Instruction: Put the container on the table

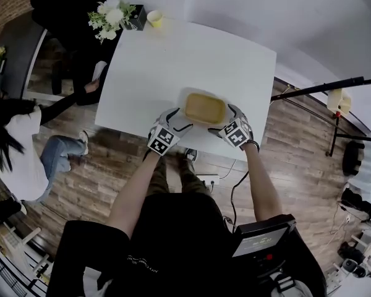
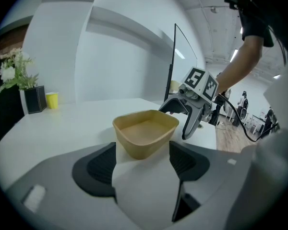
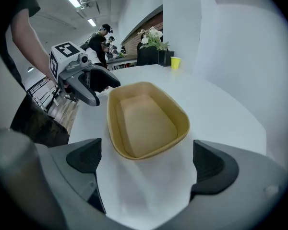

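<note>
A tan, empty, rounded-rectangle container [image 1: 205, 108] stands on the white table [image 1: 173, 60], close to the near edge. My left gripper [image 1: 178, 121] is at its left end and my right gripper [image 1: 226, 120] at its right end. In the left gripper view the container [image 2: 145, 133] sits just past the left gripper [image 2: 143, 162], whose jaws stand apart without pressing it. The right gripper view shows the container [image 3: 145, 121] ahead of the right gripper [image 3: 146, 159], which is spread wide and clear of it. Each gripper view shows the other gripper across the container: the right [image 2: 178, 121], the left [image 3: 102, 91].
A dark vase of white flowers [image 1: 111, 17] and a yellow cup [image 1: 154, 18] stand at the table's far left corner. A seated person [image 1: 18, 147] is left of the table. A black stand [image 1: 334, 98] rises on the right over the wooden floor.
</note>
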